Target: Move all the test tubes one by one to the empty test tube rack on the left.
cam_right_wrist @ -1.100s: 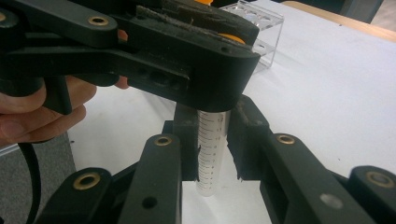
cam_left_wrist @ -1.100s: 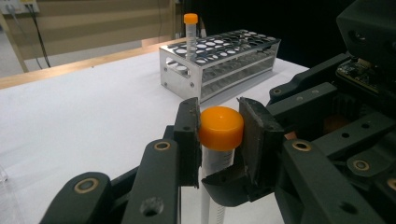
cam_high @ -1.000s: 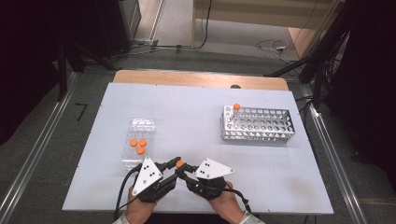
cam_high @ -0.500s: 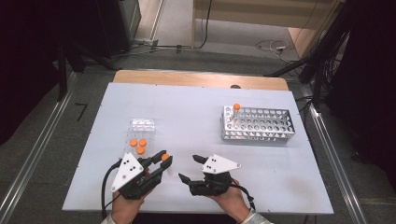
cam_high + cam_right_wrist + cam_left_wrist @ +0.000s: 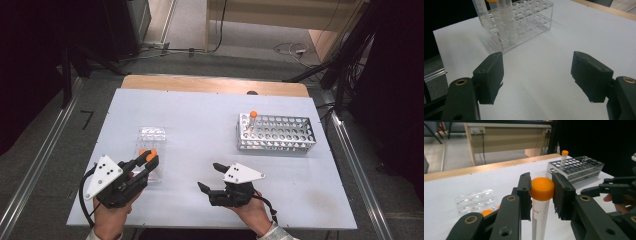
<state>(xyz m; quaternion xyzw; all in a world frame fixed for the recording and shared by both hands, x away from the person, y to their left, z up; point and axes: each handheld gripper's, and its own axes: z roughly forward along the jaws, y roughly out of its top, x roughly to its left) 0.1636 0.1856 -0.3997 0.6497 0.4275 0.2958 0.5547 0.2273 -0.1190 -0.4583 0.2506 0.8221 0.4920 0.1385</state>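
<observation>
Tube (image 5: 540,207) with orange cap (image 5: 542,188): clear plastic, graduated scale printed down its side. Long axis runs vertical in the left gripper view, cap end up, lower end cut off by the frame bottom. Cap sits between the two black jaws of the left gripper (image 5: 541,195); both pads press its sides, so this gripper is clamped on the tube at the cap. In the high view the same cap shows as an orange spot at the jaw tips (image 5: 151,157), over the near left part of the white table (image 5: 200,125).

Just behind the jaws, a clear plastic tray (image 5: 151,135) lies flat on the table. Another orange cap (image 5: 142,151) lies at its near end; in the left gripper view orange shows there too (image 5: 486,212).

Right gripper (image 5: 210,177): held in the right hand (image 5: 252,212) at the near middle of the table, jaws pointing left toward the left gripper, spread wide apart with nothing between them. Right gripper view confirms bare table between the pads (image 5: 537,77).

Tube rack (image 5: 276,133): clear, many holes, on the far right of the table, well apart from both grippers. One orange-capped tube (image 5: 253,120) stands upright at its left end.
</observation>
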